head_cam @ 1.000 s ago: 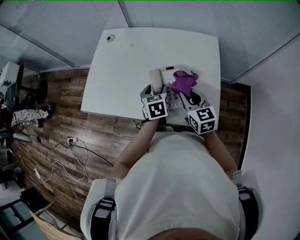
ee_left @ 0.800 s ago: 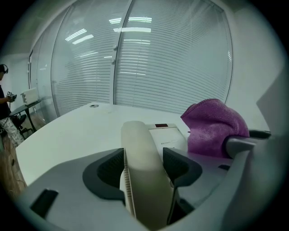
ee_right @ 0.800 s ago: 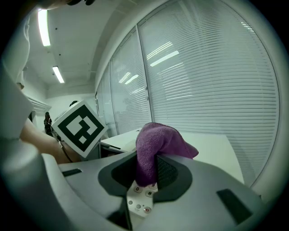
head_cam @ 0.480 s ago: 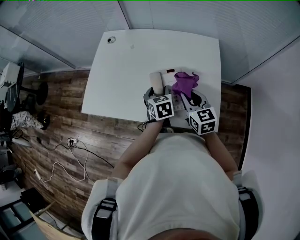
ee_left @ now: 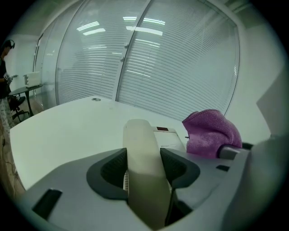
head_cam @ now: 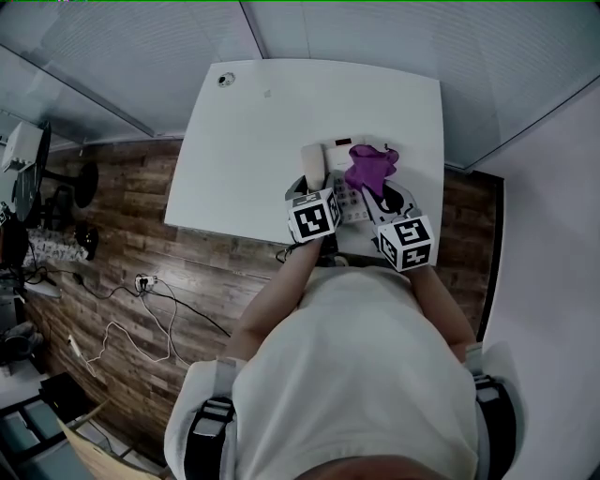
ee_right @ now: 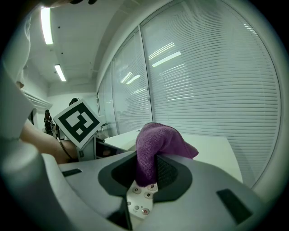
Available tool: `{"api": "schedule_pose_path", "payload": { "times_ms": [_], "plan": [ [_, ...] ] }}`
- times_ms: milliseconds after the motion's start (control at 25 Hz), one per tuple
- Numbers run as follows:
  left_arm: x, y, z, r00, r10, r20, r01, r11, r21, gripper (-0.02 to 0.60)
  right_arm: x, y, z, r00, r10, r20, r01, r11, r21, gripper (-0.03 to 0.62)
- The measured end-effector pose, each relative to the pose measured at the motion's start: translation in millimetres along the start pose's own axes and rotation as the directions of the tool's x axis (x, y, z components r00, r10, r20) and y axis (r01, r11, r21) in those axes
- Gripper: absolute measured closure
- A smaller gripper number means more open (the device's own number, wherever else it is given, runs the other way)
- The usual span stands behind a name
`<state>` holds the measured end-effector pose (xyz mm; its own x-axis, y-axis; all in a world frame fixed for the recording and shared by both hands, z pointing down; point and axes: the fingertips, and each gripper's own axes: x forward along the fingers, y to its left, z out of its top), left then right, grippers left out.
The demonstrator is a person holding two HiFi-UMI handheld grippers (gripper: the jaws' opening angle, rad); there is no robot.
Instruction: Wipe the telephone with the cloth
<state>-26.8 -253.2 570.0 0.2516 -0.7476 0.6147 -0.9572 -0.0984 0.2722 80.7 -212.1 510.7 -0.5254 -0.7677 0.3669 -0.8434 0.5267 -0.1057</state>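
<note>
A cream telephone sits on the white table near its front edge, with its handset lying on the left side. My left gripper straddles the handset. Its jaws are closing, and both pads meet the handset's sides. My right gripper is shut on a purple cloth. In the right gripper view the cloth bunches up between the pads just above the keypad. The cloth also shows to the right of the handset in the left gripper view.
The table has a round cable hole at its far left corner. Glass walls with blinds stand behind it. Cables lie on the wood floor to the left. The person's body presses close to the table's front edge.
My left gripper shifted slightly right, then back, staying at the near end of the handset. The right gripper and the cloth have stayed in place over the phone.
</note>
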Motion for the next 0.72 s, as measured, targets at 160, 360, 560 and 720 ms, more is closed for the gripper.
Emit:
{"api": "schedule_pose_path", "payload": {
  "times_ms": [160,360,560,720],
  "plan": [
    [-4,0,0,0.998,-0.061,0.009,0.062,0.997,-0.053,0.347,0,0,1,1.0,0.003,0.003,-0.003,1.0,-0.005,0.505],
    [-15,2,4,0.987,-0.156,0.047,0.161,0.979,-0.125,0.35,1,2,0,1.0,0.008,0.006,-0.008,1.0,-0.003,0.505],
    [-32,2,12,0.956,-0.268,0.116,0.288,0.93,-0.228,0.351,0,6,4,1.0,0.016,0.014,-0.016,1.0,-0.005,0.505],
    [-43,3,19,0.923,-0.336,0.186,0.379,0.877,-0.297,0.351,0,6,8,0.999,0.022,0.028,-0.022,1.0,-0.004,0.505]
  ]
}}
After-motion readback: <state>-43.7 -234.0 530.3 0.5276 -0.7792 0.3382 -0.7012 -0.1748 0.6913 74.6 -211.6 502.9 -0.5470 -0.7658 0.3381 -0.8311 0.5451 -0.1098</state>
